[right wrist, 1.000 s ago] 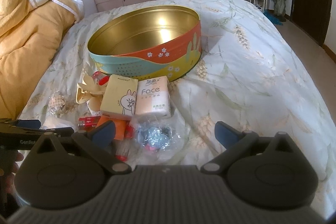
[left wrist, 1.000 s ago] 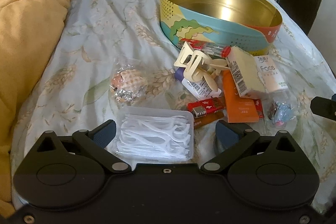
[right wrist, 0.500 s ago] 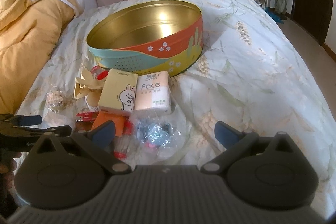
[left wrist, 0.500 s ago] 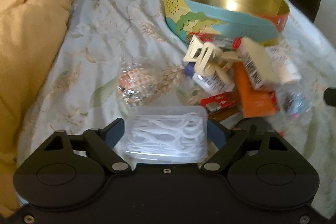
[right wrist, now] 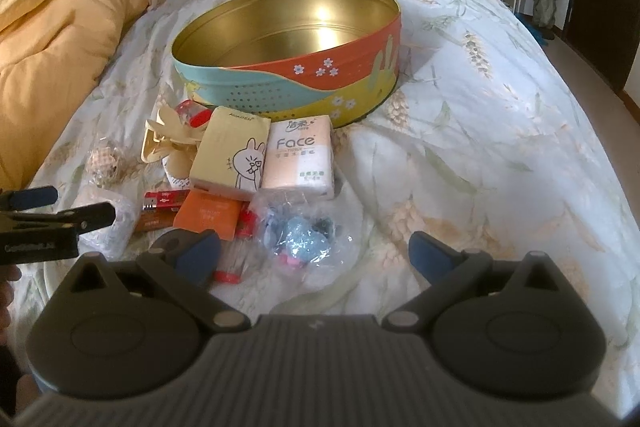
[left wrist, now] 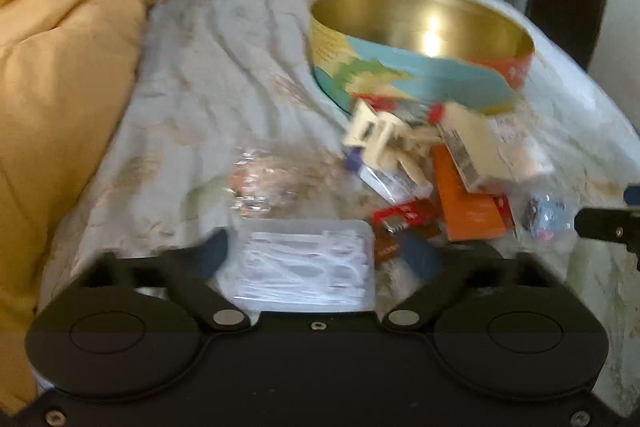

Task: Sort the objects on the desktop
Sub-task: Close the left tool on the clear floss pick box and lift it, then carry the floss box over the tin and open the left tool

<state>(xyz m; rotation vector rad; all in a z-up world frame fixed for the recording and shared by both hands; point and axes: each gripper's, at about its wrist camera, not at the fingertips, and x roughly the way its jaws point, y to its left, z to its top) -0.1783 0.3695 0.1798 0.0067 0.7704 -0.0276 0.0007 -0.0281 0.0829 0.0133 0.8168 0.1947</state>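
Since a second ago your left gripper (left wrist: 314,253) has drawn its jaws in onto the floss-pick box (left wrist: 306,269) at lower centre, ready for the empty tin (right wrist: 288,55) up the bed; your right gripper (right wrist: 316,255) waits released.

Both tongs look alike: the left tongs (left wrist: 318,255) have a smooth black body with silver pivot pins and screws, the right tongs (right wrist: 316,253) a ribbed grey body; dark blue fingertips (right wrist: 428,247).

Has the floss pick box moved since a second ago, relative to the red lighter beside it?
Yes. The floss pick box sits between the left gripper jaws, lifted clear of the red lighter.
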